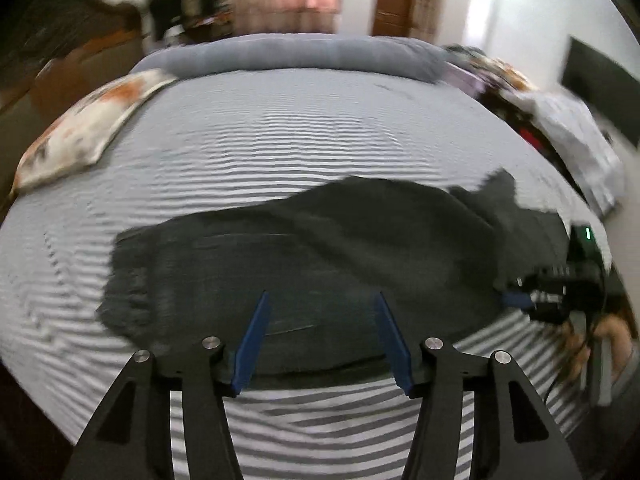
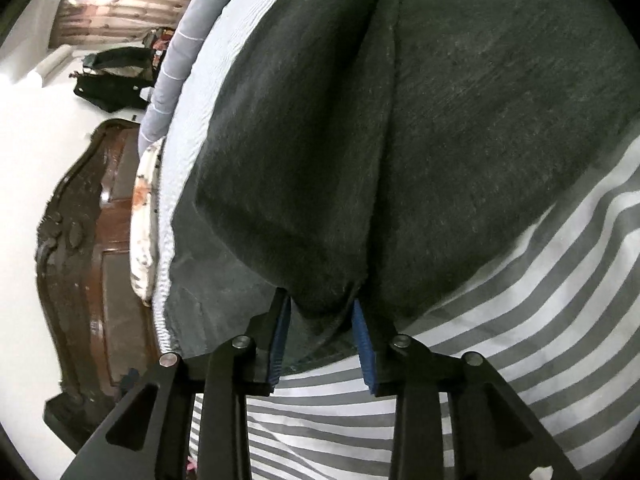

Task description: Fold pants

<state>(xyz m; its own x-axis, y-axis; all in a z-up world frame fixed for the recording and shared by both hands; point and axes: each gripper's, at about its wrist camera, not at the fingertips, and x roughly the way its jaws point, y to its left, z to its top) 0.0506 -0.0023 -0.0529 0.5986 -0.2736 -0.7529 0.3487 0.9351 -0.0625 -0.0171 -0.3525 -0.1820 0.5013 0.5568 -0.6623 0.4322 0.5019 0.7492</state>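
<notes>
Dark grey pants [image 1: 320, 248] lie across a grey-and-white striped bed sheet [image 1: 248, 140]. My left gripper [image 1: 322, 300] is open above the near edge of the pants, its blue pads apart and holding nothing. My right gripper [image 2: 322, 304] has a bunched fold of the pants [image 2: 360, 160] between its blue pads and lifts the cloth off the sheet [image 2: 540, 280]. The right gripper also shows at the right edge of the left wrist view [image 1: 520, 300], at the pants' right end.
A floral pillow [image 1: 88, 128] lies at the bed's left, a grey bolster [image 1: 304, 54] along the far edge, and a pile of clothes [image 1: 560, 120] at the right. A dark wooden headboard [image 2: 92, 248] stands beside the bed.
</notes>
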